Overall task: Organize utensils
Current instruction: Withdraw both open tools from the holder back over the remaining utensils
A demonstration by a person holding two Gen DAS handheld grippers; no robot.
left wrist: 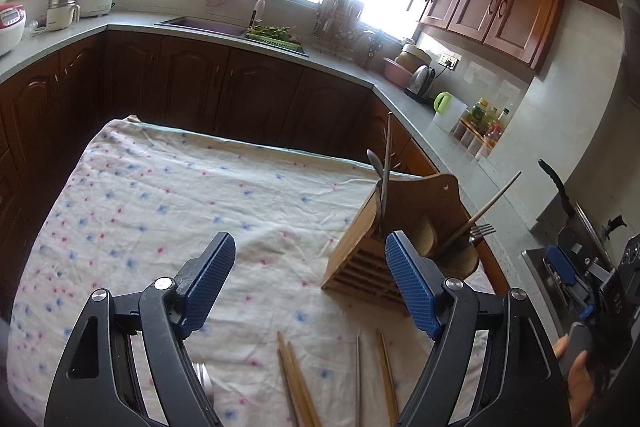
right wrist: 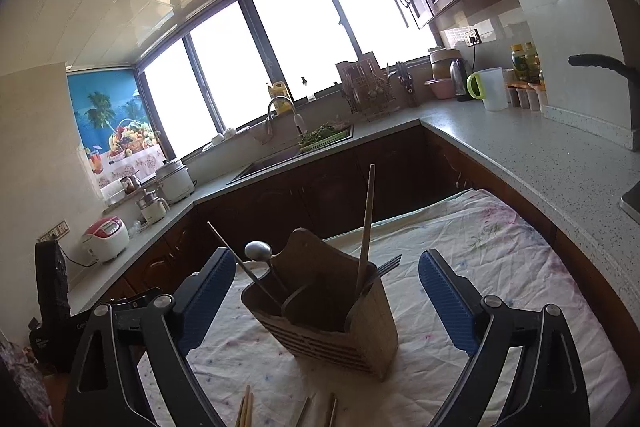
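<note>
Utensils: on the cloth-covered counter point(left wrist: 160, 195) we list, left to right, a wooden chopstick pair point(left wrist: 296, 383), a metal chopstick point(left wrist: 358, 379), one wooden chopstick point(left wrist: 387, 375), a wooden utensil holder point(right wrist: 332, 311) with spoon point(right wrist: 258, 250), fork point(right wrist: 388, 265). Left gripper point(left wrist: 308, 267), right gripper point(right wrist: 326, 287): jaws wide, empty.

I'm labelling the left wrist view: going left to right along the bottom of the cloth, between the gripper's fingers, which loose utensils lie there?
Pair of wooden chopsticks → metal chopstick → single wooden chopstick. All lie on the floral cloth, in front of the wooden utensil holder.
</note>
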